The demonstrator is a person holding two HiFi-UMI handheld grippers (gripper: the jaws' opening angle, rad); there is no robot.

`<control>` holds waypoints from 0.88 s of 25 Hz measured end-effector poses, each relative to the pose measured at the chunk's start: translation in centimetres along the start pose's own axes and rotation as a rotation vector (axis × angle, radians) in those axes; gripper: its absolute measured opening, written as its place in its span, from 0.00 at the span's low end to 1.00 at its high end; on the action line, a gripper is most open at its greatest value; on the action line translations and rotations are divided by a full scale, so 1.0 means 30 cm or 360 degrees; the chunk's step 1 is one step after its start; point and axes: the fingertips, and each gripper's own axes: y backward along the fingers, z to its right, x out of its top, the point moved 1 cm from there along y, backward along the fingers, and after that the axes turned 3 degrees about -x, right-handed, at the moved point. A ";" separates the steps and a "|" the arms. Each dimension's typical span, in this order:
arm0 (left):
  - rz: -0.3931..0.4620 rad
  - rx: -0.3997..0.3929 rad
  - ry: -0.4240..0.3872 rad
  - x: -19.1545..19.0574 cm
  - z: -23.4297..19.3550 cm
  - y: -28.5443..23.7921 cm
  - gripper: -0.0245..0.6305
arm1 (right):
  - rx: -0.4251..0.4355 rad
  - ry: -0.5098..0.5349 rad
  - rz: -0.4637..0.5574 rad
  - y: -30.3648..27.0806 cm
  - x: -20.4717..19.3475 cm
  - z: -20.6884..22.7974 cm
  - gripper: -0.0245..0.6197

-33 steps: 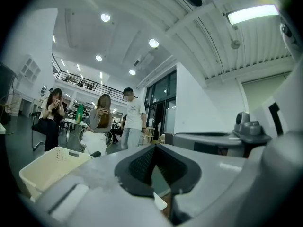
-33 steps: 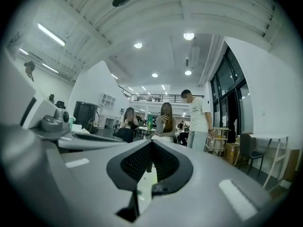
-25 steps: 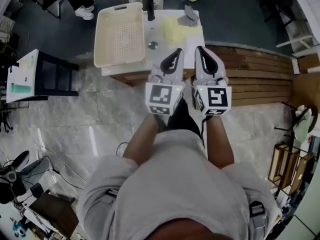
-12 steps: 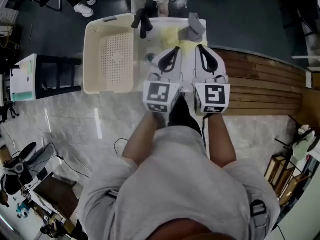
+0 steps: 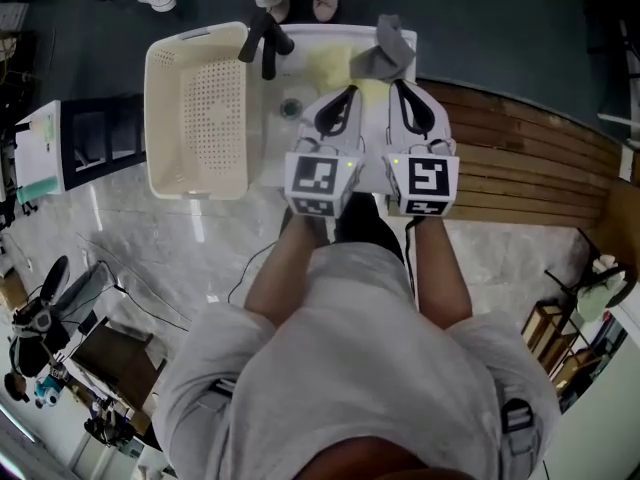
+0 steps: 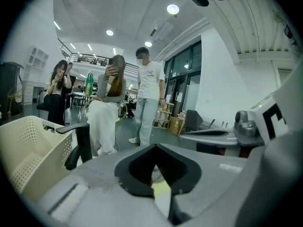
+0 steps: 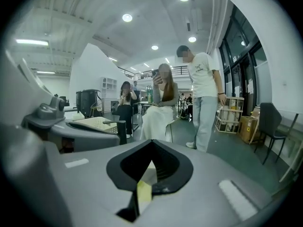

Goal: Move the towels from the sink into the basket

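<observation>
Well, both tongs are pressed together and pinching nothing: the left gripper [image 5: 345, 93] and the right gripper [image 5: 402, 92] hover side by side over the near half of the sink [image 5: 278, 150]. The yellow towel [image 5: 333, 65] lies in the basin just beyond their tips, and it shows as a sliver past each closed pair of jaws in the gripper views. The grey towel [image 5: 383, 56] is bunched at the far right corner and seems to rest partly on the rim, though the head view is too steep to be sure. The basket [image 5: 160, 118] sits against the sink's left side, with no towel in it yet.

The main risk is arriving with the jaws closed, which would only shove the cloth about. A nudge could also tip the grey towel off the back edge. On the way across, a dangling corner might catch the black faucet [image 5: 263, 46] (it stands right between basin and basket).
</observation>
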 end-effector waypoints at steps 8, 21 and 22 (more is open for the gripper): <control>-0.0140 -0.0014 0.0043 -0.116 -0.037 -0.116 0.07 | -0.0013 -0.0005 -0.0192 -0.110 -0.148 0.058 0.05; -0.0311 -0.0004 0.0127 -0.251 -0.080 -0.291 0.07 | 0.0022 -0.0041 -0.0446 -0.302 -0.339 0.172 0.13; -0.0322 -0.0005 0.0133 -0.261 -0.079 -0.298 0.07 | 0.0025 -0.0032 -0.0471 -0.311 -0.357 0.175 0.13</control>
